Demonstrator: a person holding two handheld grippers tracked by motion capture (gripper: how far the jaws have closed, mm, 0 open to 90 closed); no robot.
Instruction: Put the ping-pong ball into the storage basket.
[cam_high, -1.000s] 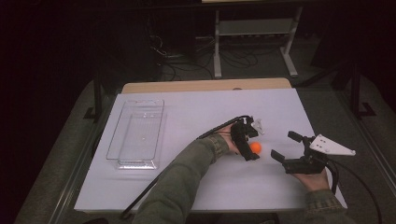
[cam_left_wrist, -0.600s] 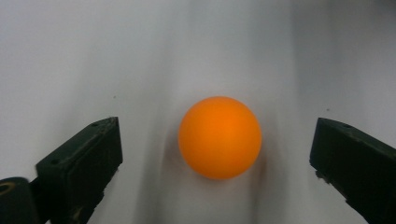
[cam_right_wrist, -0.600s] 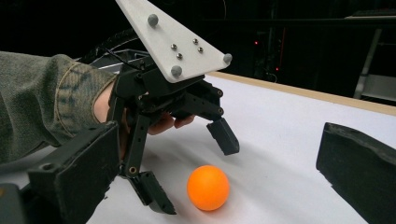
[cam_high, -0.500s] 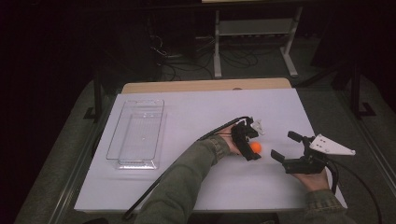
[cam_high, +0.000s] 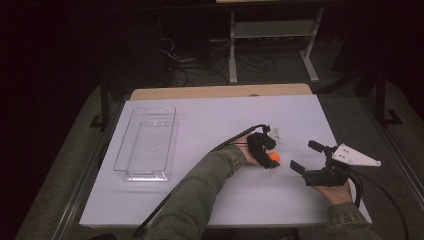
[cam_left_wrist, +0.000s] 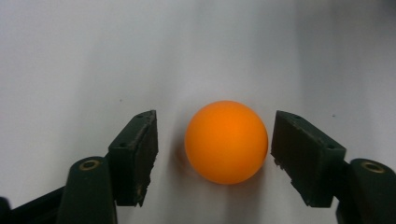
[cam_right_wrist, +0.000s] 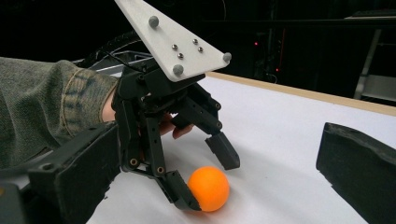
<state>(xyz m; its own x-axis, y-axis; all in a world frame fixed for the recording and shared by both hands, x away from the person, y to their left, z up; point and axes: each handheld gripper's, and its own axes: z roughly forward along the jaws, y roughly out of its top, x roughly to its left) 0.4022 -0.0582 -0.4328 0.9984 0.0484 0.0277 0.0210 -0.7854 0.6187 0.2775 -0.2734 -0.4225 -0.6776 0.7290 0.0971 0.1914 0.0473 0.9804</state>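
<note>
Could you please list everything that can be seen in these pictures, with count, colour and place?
Ball: one, orange, on the table right of centre, between the left claw's jaws.
Tray: one, clear plastic, on the table's left part, nothing visible in it.
Table: one, white top with a wooden far edge.
Metal stand: one, pale grey, on the floor beyond the table, cables beside it.
Left claw: one, black, open around the ball, jaws not yet pressing it.
Right claw: one, black with a grey plate, open, to the right of the ball.
Sleeves: two, grey-green, from the bottom edge.
</note>
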